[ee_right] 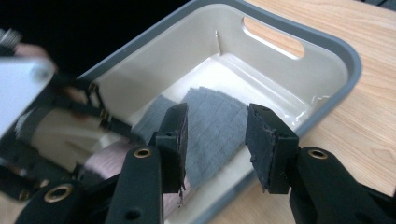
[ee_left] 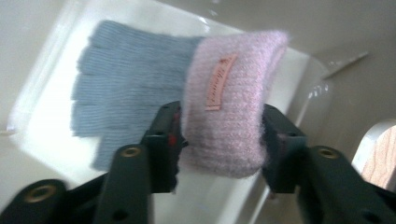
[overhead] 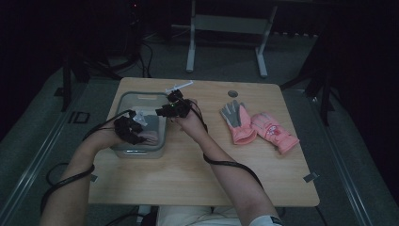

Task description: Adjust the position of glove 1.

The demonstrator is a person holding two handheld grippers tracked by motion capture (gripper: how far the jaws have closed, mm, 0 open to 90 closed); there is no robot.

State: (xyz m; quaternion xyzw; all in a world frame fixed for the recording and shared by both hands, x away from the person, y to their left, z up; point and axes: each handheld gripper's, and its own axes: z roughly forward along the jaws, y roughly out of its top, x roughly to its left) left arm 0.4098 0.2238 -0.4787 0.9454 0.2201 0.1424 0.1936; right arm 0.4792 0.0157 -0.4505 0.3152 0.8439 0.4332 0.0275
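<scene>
A knit glove lies on the floor of the grey-rimmed bin (overhead: 141,95). Its hand part (ee_left: 126,84) is blue-grey and its fuzzy cuff (ee_left: 233,93) is pale pink with a small label. My left gripper (ee_left: 222,140) reaches into the bin (ee_left: 280,18) with its jaws on either side of the cuff, which looks full and unsqueezed, so the gripper is open. My right gripper (ee_right: 215,140) hovers open over the bin's near rim (ee_right: 336,46), with nothing between its jaws and the grey glove (ee_right: 205,107) beyond them. From above, the left gripper (overhead: 141,134) and right gripper (overhead: 162,112) meet over the bin.
Two pink winter gloves lie side by side on the right half of the wooden table, one grey palm up (overhead: 236,121), the other (overhead: 274,132) pink. A round hole (overhead: 233,93) sits near the far edge. Cables trail from both forearms.
</scene>
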